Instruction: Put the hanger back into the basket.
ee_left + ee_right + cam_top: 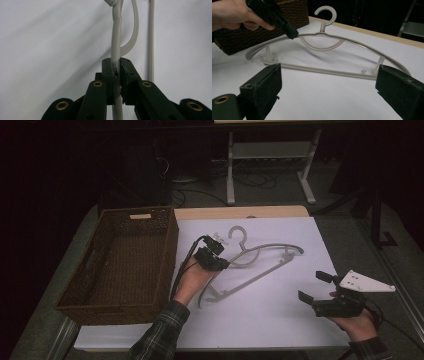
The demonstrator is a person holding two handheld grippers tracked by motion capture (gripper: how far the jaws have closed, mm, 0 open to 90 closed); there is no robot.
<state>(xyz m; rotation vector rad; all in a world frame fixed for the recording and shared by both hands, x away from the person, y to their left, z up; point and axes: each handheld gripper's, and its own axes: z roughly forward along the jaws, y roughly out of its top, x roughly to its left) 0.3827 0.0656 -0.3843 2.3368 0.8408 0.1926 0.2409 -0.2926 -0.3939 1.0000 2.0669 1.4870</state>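
Left gripper (pixel 218 261) pinching hanger (pixel 260 265) on its top bar near the hook, prob to lift it toward basket (pixel 100 250). Hanger on white sheet. Right gripper (pixel 312 287) spread wide, holding nothing, waiting nearby.

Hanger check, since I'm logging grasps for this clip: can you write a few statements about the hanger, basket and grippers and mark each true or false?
1. The left gripper is shut on the hanger. True.
2. The right gripper grips the hanger's hook. False: its jaws stand open, apart from the hanger.
3. The hanger lies inside the basket. False: it is over the white table cover, beside the basket.
4. Nothing shows inside the basket. True.
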